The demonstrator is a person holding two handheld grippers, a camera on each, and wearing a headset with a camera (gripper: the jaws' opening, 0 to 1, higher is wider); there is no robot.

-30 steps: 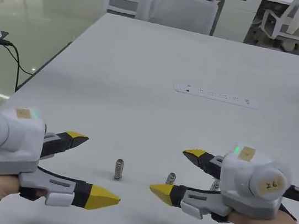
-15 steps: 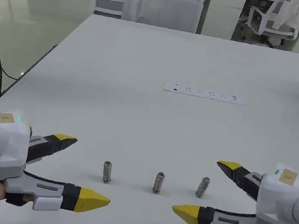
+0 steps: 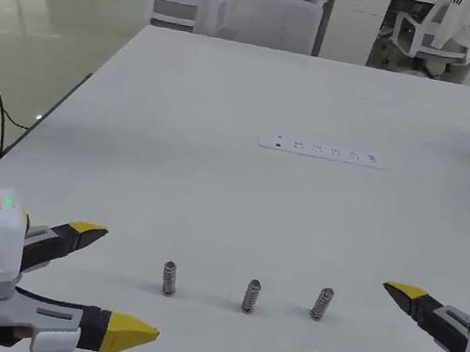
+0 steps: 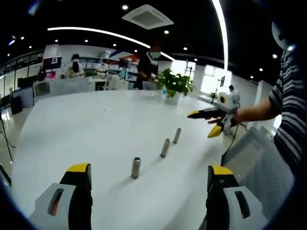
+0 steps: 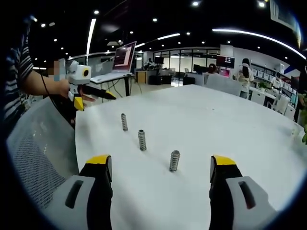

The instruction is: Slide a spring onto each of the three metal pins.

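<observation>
White and wide, the counter (image 3: 240, 203) stands in an open office. A power strip (image 3: 323, 151) lies across its middle and a grey chair (image 3: 257, 17) waits at the far edge. Near the front edge three springs stand upright in one row, apart from each other: the left spring (image 3: 169, 278), the middle spring (image 3: 251, 296) and the right spring (image 3: 322, 303). Each seems to sit over its metal pin, but the pins themselves are too small to make out. The left tongs (image 3: 119, 281) hover to the left of the row and the right tongs (image 3: 356, 324) to the right of it. Both are spread wide, pinch nothing and touch no spring.

The task looks finished or almost finished, so the step in hand is most likely to draw back and check. To do it well, the person should take both tongs away sideways and upward, not across the row, because such thin springs probably tip if a jaw brushes them. It is also wise to look whether every spring has gone fully down. The right spring seems to lean a little, though this may be only the angle.

One second ago the tips of the right tongs were close around the middle and right springs. Now they are clear of the row on its right side. The left tongs have also drawn slightly outward. The three springs keep their places.
</observation>
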